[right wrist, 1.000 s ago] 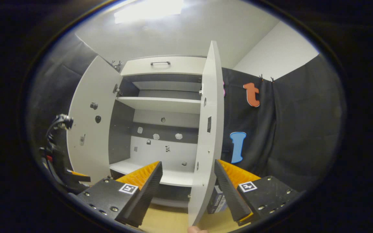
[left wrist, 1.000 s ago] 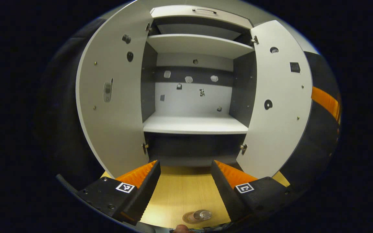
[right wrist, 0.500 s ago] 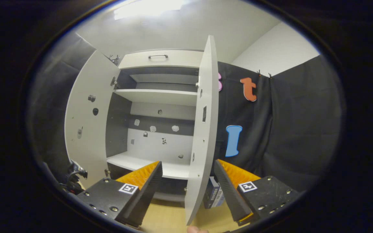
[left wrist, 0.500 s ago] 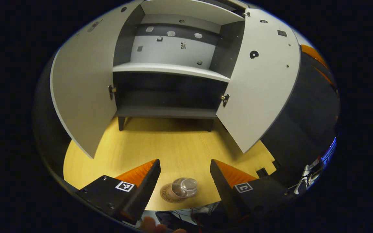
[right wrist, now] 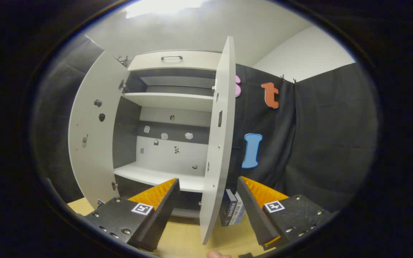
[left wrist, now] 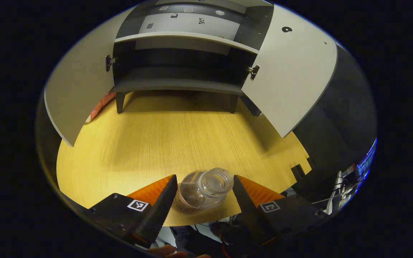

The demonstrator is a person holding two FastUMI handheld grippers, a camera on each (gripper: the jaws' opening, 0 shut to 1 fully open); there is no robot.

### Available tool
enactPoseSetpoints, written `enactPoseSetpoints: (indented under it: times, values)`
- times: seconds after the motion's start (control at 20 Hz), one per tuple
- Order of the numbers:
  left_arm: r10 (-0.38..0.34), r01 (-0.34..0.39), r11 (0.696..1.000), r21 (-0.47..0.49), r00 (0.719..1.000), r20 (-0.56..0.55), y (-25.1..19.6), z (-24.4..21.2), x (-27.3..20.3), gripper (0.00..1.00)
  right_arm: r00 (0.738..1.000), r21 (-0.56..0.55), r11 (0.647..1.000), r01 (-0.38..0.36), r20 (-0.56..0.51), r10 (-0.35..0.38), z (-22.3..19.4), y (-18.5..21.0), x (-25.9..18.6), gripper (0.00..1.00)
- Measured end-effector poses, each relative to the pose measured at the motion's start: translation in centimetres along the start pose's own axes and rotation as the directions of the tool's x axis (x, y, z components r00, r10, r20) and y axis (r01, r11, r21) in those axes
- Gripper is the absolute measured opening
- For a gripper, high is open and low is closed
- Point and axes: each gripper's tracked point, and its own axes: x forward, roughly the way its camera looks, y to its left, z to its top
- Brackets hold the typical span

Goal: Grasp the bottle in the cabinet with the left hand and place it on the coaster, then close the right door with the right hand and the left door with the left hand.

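A clear, lidless bottle (left wrist: 206, 187) stands on a round coaster (left wrist: 182, 207) near the front edge of the wooden table, seen from above. My left gripper (left wrist: 203, 178) is open, with the bottle between its fingers and small gaps on both sides. The grey cabinet (left wrist: 177, 85) stands at the back with both doors swung wide. In the right gripper view, my right gripper (right wrist: 208, 180) is open and the free edge of the right door (right wrist: 218, 143) stands between its fingers. The left door (right wrist: 91, 136) hangs open farther off, and the shelves (right wrist: 160, 175) are bare.
A small blue and white box (right wrist: 231, 212) stands on the table behind the right door. The tabletop (left wrist: 177, 143) stretches between the bottle and the cabinet. Cables and dark gear (left wrist: 339, 186) lie beyond the table's right edge. A fingertip (right wrist: 214, 254) shows at the bottom.
The left gripper view has tipped down and closed in on the bottle, which now stands between its fingers; the cabinet slid upward. The right door's edge has shifted slightly left in the right gripper view.
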Motion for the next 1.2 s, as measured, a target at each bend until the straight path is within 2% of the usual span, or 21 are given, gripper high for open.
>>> enactPoseSetpoints:
  times: [0.15,0.25,0.35,0.45,0.5,0.6,0.65,0.7,1.2]
  values:
    - [0.029,-0.029,0.999,-0.020,1.000,-0.007,1.1,-0.2,1.3,0.97,1.000,-0.003,1.000,0.017,-0.007,-0.017,-0.1,-0.6,-0.4,0.97]
    - [0.028,-0.028,0.999,-0.021,0.999,-0.024,1.2,-0.6,1.8,0.94,1.000,-0.002,1.000,0.028,-0.012,-0.028,-0.4,-1.0,-0.4,0.94]
    - [0.042,-0.042,0.999,0.020,0.999,-0.015,1.7,-0.1,2.3,0.86,0.999,0.001,0.999,0.041,-0.013,-0.041,-0.5,-1.4,-0.5,0.97]
    - [0.055,-0.055,0.997,0.053,0.998,-0.014,1.8,0.3,2.4,0.81,0.998,0.001,0.998,0.055,-0.015,-0.055,-0.7,-2.1,-0.7,0.94]
    - [0.062,-0.061,0.996,0.066,0.998,-0.012,2.0,0.6,2.2,0.80,0.998,0.000,0.998,0.060,-0.016,-0.060,-0.8,-2.2,-0.6,0.97]
    - [0.070,-0.071,0.993,0.093,0.997,0.012,1.9,2.1,2.0,0.78,0.997,-0.003,0.998,0.070,-0.018,-0.070,-0.8,-2.6,-0.5,0.94]
    - [0.075,-0.078,0.991,0.109,0.997,0.029,1.9,3.2,1.7,0.78,0.997,-0.002,0.997,0.075,-0.017,-0.075,-0.8,-2.8,-0.5,0.97]
    - [0.082,-0.088,0.988,0.123,0.995,0.048,2.0,4.5,1.3,0.77,0.997,0.001,0.997,0.080,-0.016,-0.080,-0.9,-3.1,-0.4,0.94]
    - [0.040,-0.088,0.981,0.172,0.964,0.263,0.2,23.1,-3.0,0.77,0.984,0.025,0.984,0.176,-0.016,-0.175,-1.6,-6.7,-1.1,0.97]
